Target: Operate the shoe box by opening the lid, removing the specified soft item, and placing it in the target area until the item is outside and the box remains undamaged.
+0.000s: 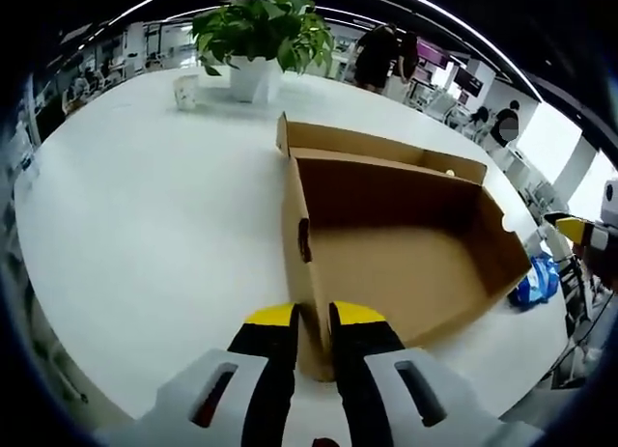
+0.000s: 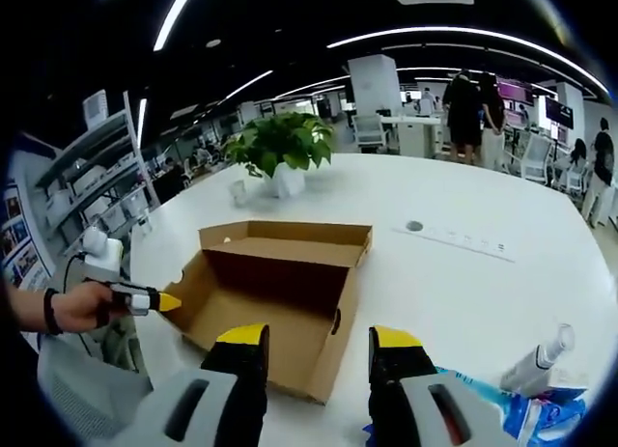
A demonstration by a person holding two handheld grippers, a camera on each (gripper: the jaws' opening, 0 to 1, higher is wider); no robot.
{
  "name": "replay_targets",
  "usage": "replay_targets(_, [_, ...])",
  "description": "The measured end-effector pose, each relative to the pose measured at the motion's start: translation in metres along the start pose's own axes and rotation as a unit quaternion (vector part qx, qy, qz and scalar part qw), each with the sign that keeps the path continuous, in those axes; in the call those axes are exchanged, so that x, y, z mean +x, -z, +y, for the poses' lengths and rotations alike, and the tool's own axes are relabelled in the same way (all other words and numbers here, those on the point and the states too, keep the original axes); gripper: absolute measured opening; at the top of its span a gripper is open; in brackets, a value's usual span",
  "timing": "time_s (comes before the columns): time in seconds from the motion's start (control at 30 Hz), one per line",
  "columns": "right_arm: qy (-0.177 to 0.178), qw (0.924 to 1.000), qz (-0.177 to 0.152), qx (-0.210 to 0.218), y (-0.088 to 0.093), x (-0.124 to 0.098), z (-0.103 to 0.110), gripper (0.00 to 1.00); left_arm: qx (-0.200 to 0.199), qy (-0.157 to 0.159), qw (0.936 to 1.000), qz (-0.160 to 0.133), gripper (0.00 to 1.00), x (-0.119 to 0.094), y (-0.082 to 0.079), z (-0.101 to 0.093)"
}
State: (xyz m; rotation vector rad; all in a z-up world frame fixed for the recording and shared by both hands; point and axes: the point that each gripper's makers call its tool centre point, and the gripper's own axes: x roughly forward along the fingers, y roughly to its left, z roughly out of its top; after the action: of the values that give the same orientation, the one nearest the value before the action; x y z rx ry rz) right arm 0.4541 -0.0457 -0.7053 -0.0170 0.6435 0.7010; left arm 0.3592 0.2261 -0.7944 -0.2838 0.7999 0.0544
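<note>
Pinching the shoe box [image 1: 386, 244] corner wall with the left tool [image 1: 311, 317], right tool [image 2: 317, 341] spread apart above blue soft item [image 2: 541, 413]; steady the cardboard gently.

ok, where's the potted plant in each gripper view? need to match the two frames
Left gripper view: potted plant at top centre, on the white table beyond the far end of the open shoe box.
Right gripper view: the plant sits left of centre, upper middle, behind the box.
Shared landmark: the open cardboard box, in front of the plant in both.
</note>
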Motion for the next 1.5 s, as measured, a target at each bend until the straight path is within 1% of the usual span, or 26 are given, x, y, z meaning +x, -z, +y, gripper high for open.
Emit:
replay_targets(0.13, [0.01,0.9999,-0.007,0.011,-0.013,0.01,-0.007,0.38,0.001,-0.001,1.0,-0.001,0.12,0.0,0.0,0.001])
replay_targets(0.27, [0.019,0.9995,-0.015,0.022,-0.025,0.02,-0.015,0.38,-0.012,0.005,0.9999,-0.002,0.12,0.0,0.0,0.002])
replay_targets(0.33, [0.023,0.9992,-0.016,0.029,-0.03,0.026,-0.019,0.38,-0.01,0.006,0.9999,-0.003,0.12,0.0,0.0,0.001])
replay_targets(0.8, [0.046,0.9975,-0.009,0.052,-0.051,0.064,-0.041,0.37,-0.008,0.009,0.9999,-0.011,0.13,0.0,0.001,0.002])
replay_targets(1.03, [0.053,0.9971,-0.006,0.054,-0.063,0.085,-0.05,0.36,-0.009,0.012,0.9998,-0.015,0.13,-0.002,0.0,0.001])
replay_targets(1.3, [0.059,0.9968,0.005,0.054,-0.07,0.111,-0.061,0.35,-0.007,0.013,0.9997,-0.019,0.13,-0.004,0.0,0.0])
replay_targets(1.37, [0.059,0.9966,0.01,0.056,-0.071,0.116,-0.059,0.35,-0.007,0.013,0.9997,-0.019,0.13,-0.005,0.0,-0.001])
replay_targets(1.5, [0.061,0.9957,0.025,0.065,-0.068,0.131,-0.06,0.33,-0.009,0.014,0.9997,-0.02,0.13,0.001,-0.001,0.002])
